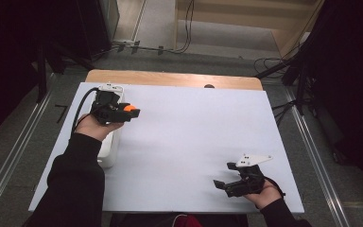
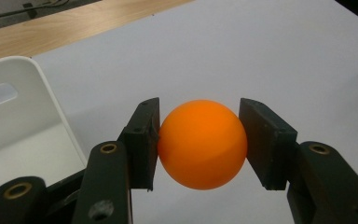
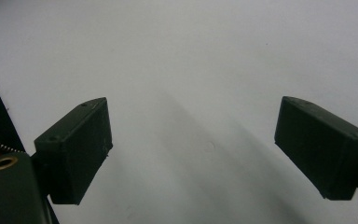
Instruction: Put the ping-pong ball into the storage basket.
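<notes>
Left gripper view: my left gripper (image 2: pixel 200 140) clamps the orange ball (image 2: pixel 201 143), lifted just beside the white bin (image 2: pixel 51 112).
Carry step; next, choose a set-down spot away from the bin. Right gripper (image 3: pixel 193 149) gapes, idle, well apart.

White-topped table (image 1: pixel 184 142) with wooden far edge, white bin (image 1: pixel 109 150) at its left side
</notes>
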Action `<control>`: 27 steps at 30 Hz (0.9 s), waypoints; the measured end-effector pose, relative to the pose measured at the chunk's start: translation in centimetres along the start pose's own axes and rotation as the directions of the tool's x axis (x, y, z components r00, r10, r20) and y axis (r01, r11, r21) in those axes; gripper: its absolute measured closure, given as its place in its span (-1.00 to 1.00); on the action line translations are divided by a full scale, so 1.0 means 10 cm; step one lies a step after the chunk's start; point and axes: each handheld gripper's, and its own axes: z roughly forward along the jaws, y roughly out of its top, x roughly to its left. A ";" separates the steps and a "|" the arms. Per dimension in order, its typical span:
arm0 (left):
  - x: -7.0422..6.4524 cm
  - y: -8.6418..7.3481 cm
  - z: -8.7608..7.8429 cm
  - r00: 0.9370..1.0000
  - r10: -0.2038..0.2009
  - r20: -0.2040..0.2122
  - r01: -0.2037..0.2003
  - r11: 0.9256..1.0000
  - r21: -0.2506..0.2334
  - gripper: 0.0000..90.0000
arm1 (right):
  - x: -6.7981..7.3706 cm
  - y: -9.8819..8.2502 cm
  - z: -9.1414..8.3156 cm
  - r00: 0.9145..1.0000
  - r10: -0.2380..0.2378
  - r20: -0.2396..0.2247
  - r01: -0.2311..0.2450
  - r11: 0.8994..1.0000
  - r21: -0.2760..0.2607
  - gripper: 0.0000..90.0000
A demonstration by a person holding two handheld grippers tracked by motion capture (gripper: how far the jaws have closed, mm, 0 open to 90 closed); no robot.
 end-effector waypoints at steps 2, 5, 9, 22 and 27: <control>0.02 0.00 -0.02 1.000 -0.008 -0.001 0.008 1.000 0.003 0.11 | 0.00 0.00 0.00 1.000 0.000 0.001 0.000 1.000 -0.001 -0.78; 0.05 0.00 -0.05 1.000 -0.016 -0.009 0.016 1.000 -0.002 0.11 | 0.00 0.00 0.00 1.000 0.000 0.000 0.000 1.000 -0.001 -0.78; 0.09 -0.01 -0.06 0.999 -0.024 -0.026 0.023 1.000 -0.003 0.11 | 0.00 0.00 0.00 1.000 0.002 -0.001 -0.002 1.000 0.001 -0.78; 0.22 -0.05 -0.10 0.996 -0.053 -0.068 0.053 0.999 -0.007 0.11 | 0.00 0.00 0.00 1.000 0.001 0.001 -0.001 1.000 0.000 -0.78; 0.27 -0.07 -0.12 0.994 -0.062 -0.087 0.062 0.998 -0.005 0.11 | 0.00 0.00 0.00 1.000 0.001 0.002 -0.001 1.000 0.000 -0.78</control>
